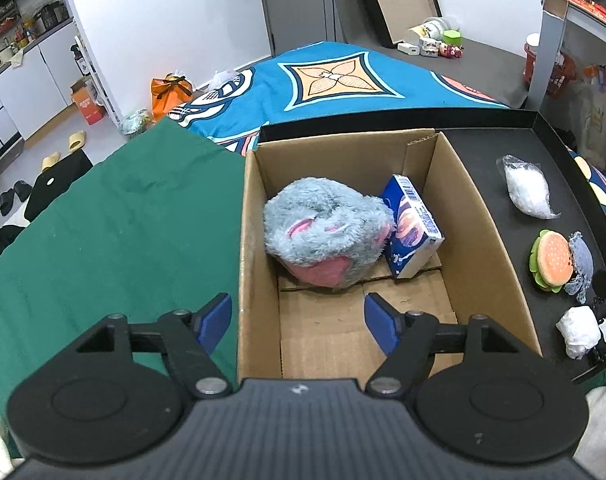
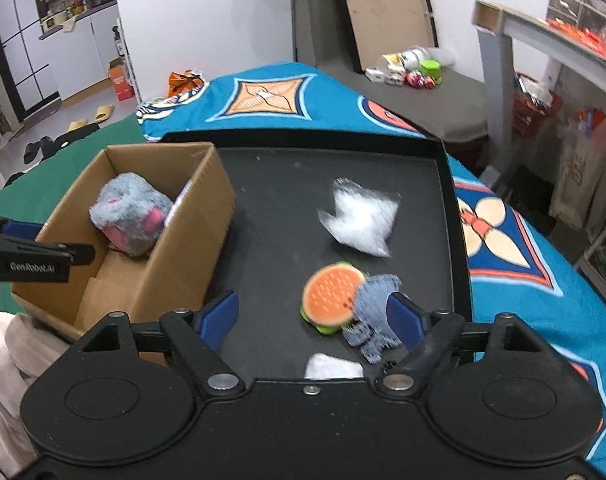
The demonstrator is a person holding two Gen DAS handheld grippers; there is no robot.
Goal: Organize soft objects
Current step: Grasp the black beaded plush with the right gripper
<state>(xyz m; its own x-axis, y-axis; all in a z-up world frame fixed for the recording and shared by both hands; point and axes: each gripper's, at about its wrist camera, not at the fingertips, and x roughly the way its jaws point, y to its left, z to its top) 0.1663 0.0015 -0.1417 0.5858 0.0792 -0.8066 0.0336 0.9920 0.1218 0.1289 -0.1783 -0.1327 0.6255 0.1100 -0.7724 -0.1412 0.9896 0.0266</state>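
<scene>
Between the spread blue pads of the right tool (image 2: 311,316), which is released and grasping nothing, lies the burger plush (image 2: 331,296) on the black tray (image 2: 383,168), with a grey knitted piece (image 2: 373,312) touching it at 3 o'clock. At 12 o'clock from the burger sits a crinkled clear bag of white stuffing (image 2: 359,218), and a white wad (image 2: 333,366) shows just below the tool. All of these look light and squashy; I judge the burger best pinched across its flat faces, where the pads can sink in, while the bag's plastic skin may slip, so a bite on its bulk suits better. At 9 o'clock stands the cardboard box (image 2: 191,248). The left tool (image 1: 297,322), also released and empty, hangs over that box's near end; the fluffy grey-and-pink plush (image 1: 323,236) and a blue carton (image 1: 413,226) rest inside, touching.
</scene>
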